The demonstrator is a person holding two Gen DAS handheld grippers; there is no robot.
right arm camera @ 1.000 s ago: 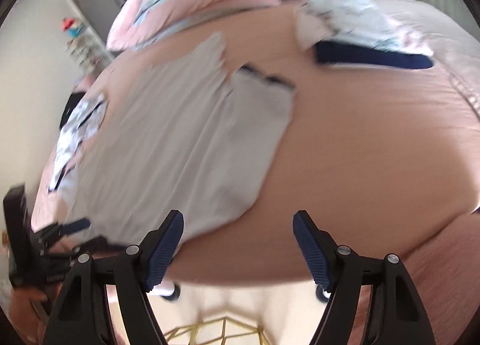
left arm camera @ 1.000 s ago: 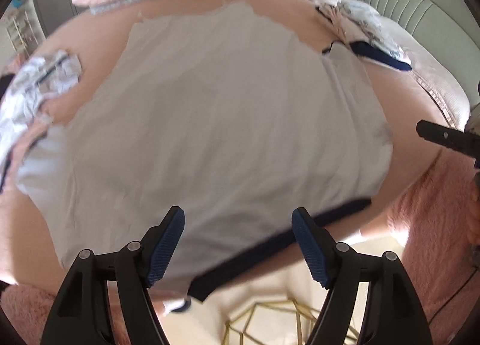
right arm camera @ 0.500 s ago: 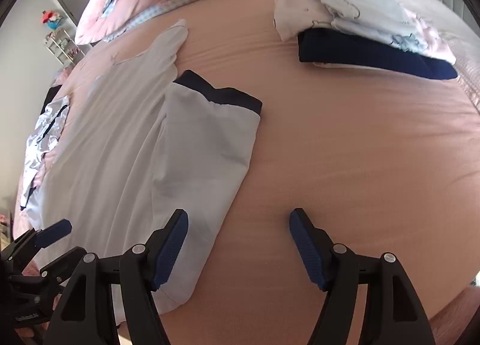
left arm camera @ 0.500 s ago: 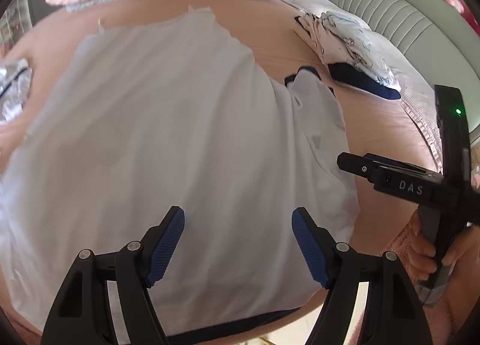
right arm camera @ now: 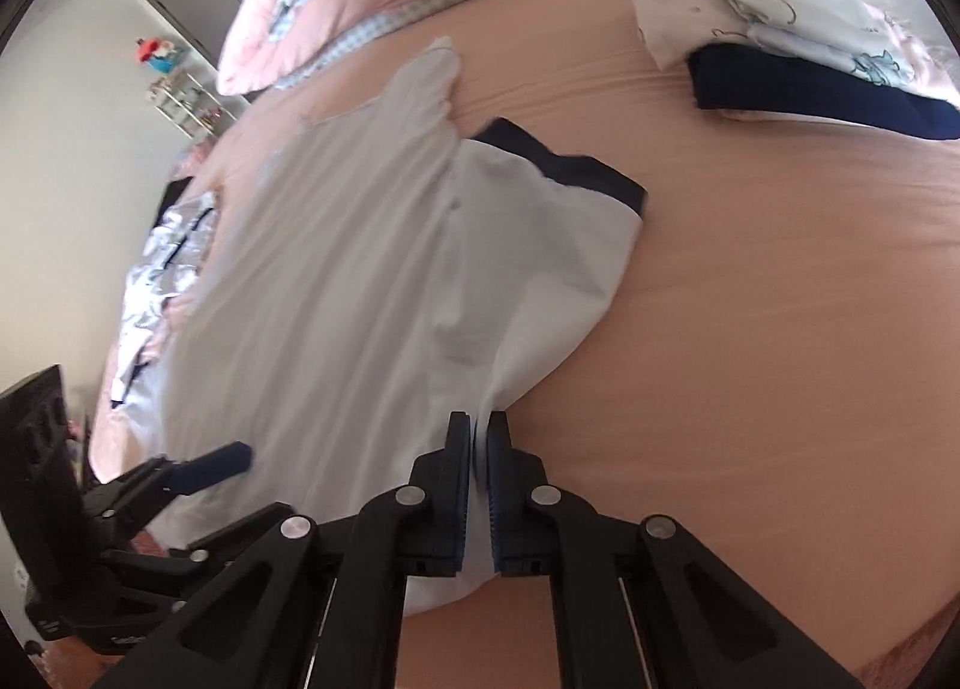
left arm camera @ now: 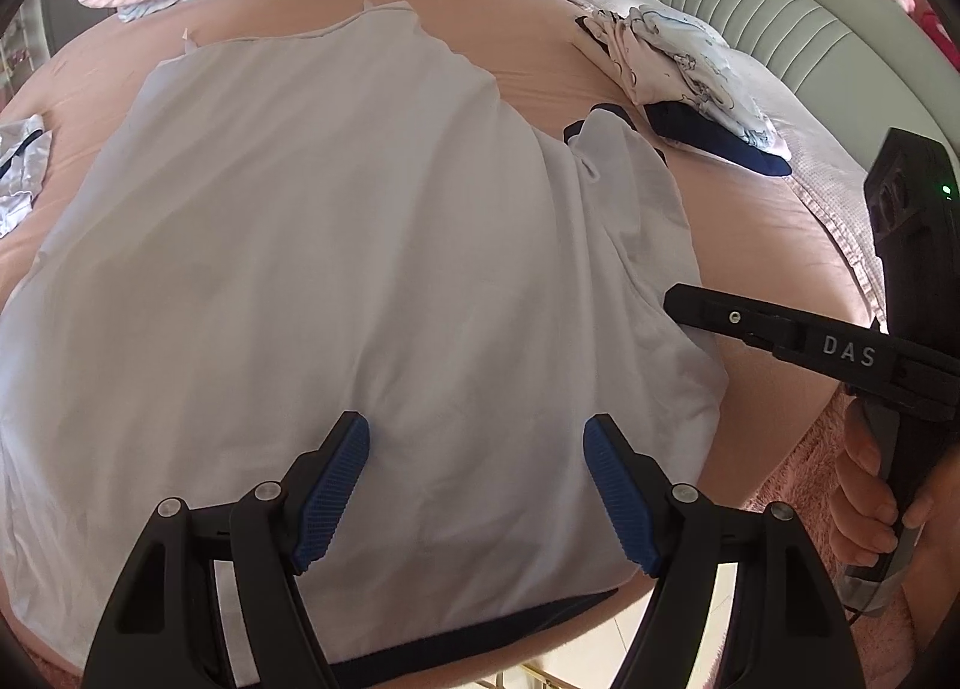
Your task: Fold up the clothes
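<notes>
1. The white T-shirt (left arm camera: 336, 269) lies spread on the bed (right arm camera: 780, 329); the right hand-held gripper (right arm camera: 479, 485) pinches its side edge, so a thin bite may slip.
2. The left hand-held gripper (left arm camera: 474, 485) hovers with its jaws apart, so an unheld side could drag and crease.

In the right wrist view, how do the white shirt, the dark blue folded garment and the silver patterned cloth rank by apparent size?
1. white shirt, clearly largest.
2. and 3. dark blue folded garment and silver patterned cloth: similar, both partly hidden, so I leave them unranked.
</notes>
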